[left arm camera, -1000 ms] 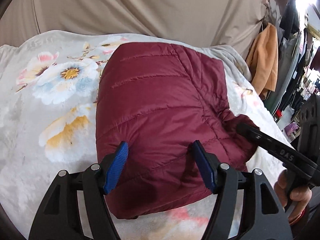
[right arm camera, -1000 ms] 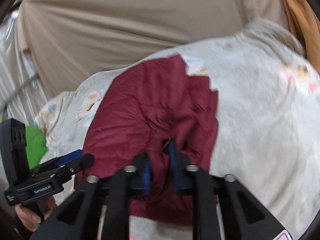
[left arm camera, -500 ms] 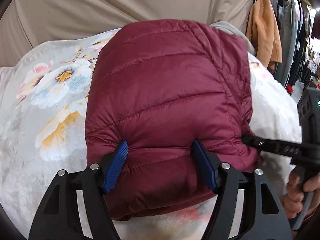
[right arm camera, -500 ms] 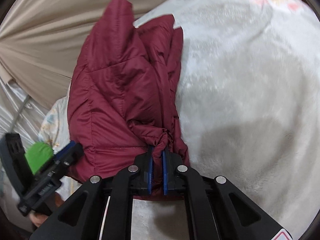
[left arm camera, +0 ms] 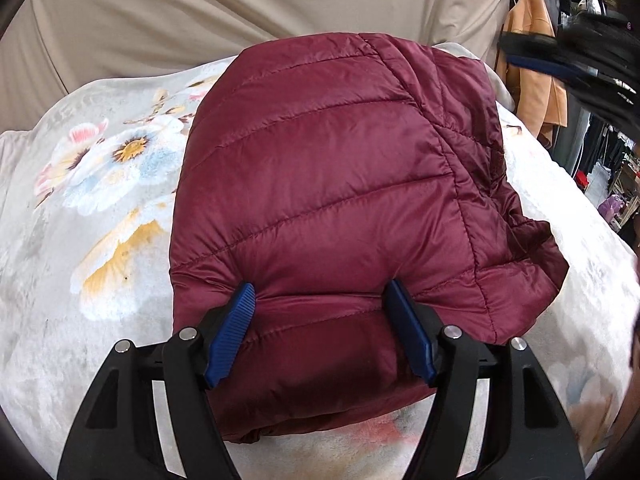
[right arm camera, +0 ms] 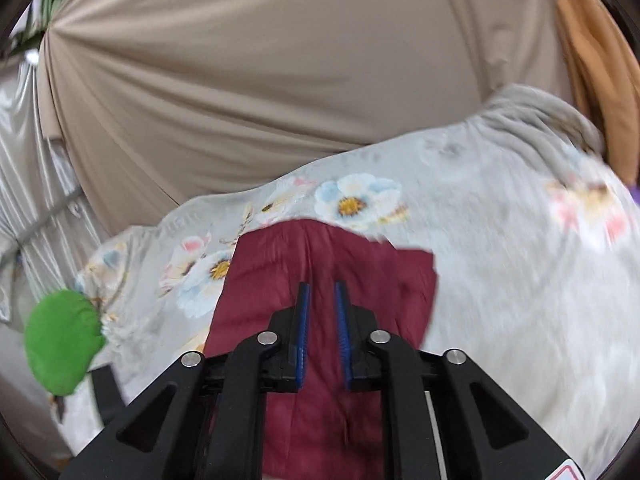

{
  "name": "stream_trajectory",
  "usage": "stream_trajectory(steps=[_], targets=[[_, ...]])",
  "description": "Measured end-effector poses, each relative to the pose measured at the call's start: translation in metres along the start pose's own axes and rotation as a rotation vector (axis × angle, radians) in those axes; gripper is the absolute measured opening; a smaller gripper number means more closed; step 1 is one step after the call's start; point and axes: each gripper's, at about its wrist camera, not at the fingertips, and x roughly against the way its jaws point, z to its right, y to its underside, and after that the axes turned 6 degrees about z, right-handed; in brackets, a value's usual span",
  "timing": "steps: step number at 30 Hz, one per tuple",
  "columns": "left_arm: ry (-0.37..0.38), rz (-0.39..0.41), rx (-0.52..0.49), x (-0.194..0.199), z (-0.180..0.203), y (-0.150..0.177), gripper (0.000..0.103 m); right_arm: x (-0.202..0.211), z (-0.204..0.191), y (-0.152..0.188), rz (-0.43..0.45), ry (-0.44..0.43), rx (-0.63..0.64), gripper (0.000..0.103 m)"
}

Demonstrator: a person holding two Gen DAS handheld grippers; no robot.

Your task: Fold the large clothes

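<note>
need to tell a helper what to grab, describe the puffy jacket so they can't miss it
Start at the grey floral blanket spread before the beige curtain. The jacket lies folded in its middle: a glossy maroon bundle with quilted stitch lines, the only dark red, puffy thing there.

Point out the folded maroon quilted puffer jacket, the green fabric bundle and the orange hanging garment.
Maroon quilted puffer jacket (left arm camera: 328, 184): left wrist view, centre of its top quilted panel.
Green fabric bundle (right arm camera: 62, 346): right wrist view, middle of the bundle.
Orange hanging garment (left arm camera: 534, 60): left wrist view, its upper body.

R tongs blurred, cut off
</note>
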Motion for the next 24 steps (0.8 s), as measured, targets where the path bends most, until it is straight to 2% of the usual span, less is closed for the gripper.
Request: stream_trajectory(steps=[1, 5, 11, 15, 20, 24], targets=[[0.000, -0.002, 0.001, 0.000, 0.000, 0.000, 0.066, -0.014, -0.003, -0.004, -0.011, 0.011, 0.017, 0.005], [0.003, -0.007, 0.001, 0.000, 0.000, -0.001, 0.067, -0.066, 0.003, -0.006, -0.037, 0.101, 0.040, 0.002], [0.025, -0.013, -0.003, -0.001, 0.000, -0.003, 0.070, -0.130, 0.051, 0.017, -0.141, 0.192, -0.054, 0.000], [0.039, -0.014, -0.015, -0.003, 0.002, -0.003, 0.074, -0.151, 0.077, 0.032, -0.202, 0.157, -0.148, 0.000], [0.061, -0.007, -0.029, -0.004, 0.003, -0.003, 0.081, -0.164, 0.072, 0.047, -0.223, 0.178, -0.102, 0.000], [0.117, 0.015, 0.034, 0.004, -0.008, -0.009, 0.081, -0.171, 0.069, 0.053, -0.233, 0.204, -0.072, 0.000]])
